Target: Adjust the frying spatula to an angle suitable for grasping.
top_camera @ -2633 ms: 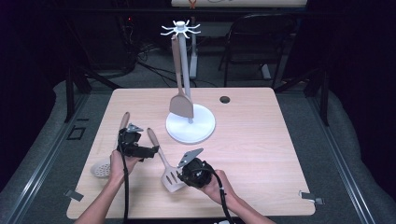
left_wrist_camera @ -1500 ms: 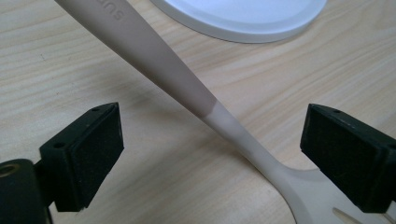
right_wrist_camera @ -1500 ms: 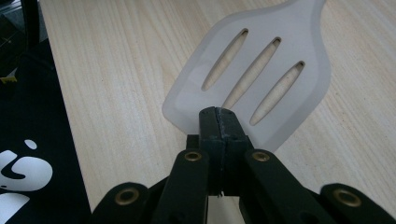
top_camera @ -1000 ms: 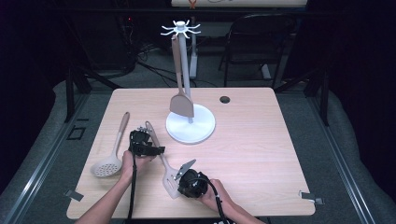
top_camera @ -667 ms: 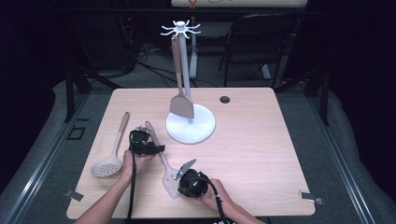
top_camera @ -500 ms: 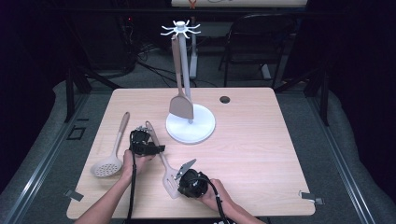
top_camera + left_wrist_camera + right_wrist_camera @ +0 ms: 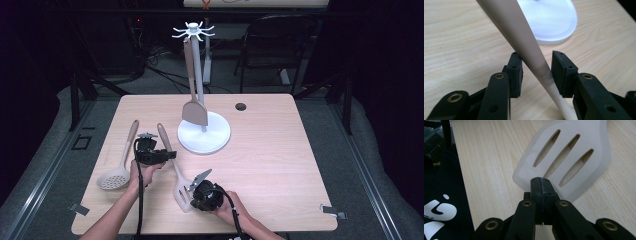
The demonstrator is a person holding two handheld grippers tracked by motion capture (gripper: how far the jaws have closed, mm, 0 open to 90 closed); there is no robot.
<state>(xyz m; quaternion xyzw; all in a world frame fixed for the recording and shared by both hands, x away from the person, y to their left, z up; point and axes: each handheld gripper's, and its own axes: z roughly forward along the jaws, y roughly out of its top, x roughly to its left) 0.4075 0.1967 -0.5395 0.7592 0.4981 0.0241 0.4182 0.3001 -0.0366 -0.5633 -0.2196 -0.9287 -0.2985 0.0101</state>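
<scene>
Beige skimmer (image 7: pixel 119 164) lies at the lower left of the desk (image 7: pixel 280 165). Just right of it, the left claw (image 7: pixel 159 153) has just been closing around the turner (image 7: pixel 176 172) handle. At lower centre, the right claw (image 7: pixel 201 176), pressed together, rests at the turner's slotted blade.

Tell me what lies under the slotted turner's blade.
Bare wooden table shows through the slotted turner's three slots; the right claw, shut on the blade's edge, hides what lies below there.

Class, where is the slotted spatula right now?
In the high view the slotted spatula lies near the table's front edge, between the skimmer and the white stand.
</scene>
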